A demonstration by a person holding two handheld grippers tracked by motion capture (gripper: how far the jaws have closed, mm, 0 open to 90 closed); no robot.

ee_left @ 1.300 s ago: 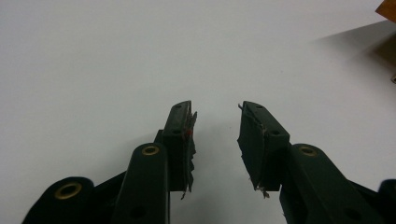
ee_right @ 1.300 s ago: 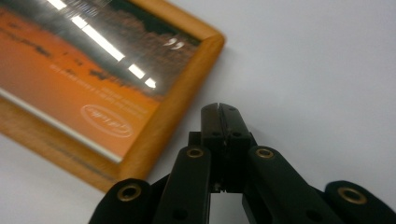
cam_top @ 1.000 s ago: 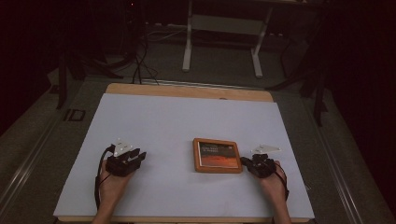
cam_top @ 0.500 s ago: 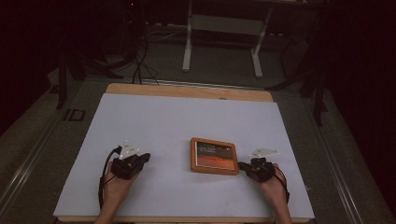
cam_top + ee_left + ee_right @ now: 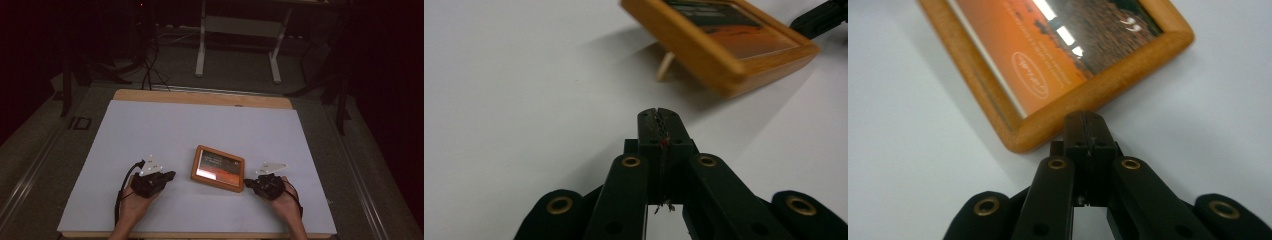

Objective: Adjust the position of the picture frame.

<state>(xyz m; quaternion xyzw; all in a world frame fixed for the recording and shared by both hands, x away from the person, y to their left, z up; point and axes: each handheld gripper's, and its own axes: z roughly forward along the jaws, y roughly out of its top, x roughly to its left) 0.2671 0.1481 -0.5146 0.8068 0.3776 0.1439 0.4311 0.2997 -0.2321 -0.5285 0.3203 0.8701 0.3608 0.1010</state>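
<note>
A wooden picture frame (image 5: 218,168) with an orange picture lies face up on the white table (image 5: 190,135), slightly raised on its back stand (image 5: 666,65). My left gripper (image 5: 170,175) rests on the table to the frame's left, jaws shut and empty, pointing at the frame (image 5: 724,37) with a gap between. My right gripper (image 5: 247,183) sits at the frame's near right corner, jaws shut, its tip (image 5: 1084,119) touching the wooden edge (image 5: 1083,97) of the frame.
The white sheet covers a wooden tabletop whose far edge (image 5: 200,97) shows. Beyond it are a dark floor, cables (image 5: 150,65) and the legs of a white stand (image 5: 237,40).
The frame has slid left and turned a little, with my right gripper following against its corner. My left gripper has moved right, toward the frame.
</note>
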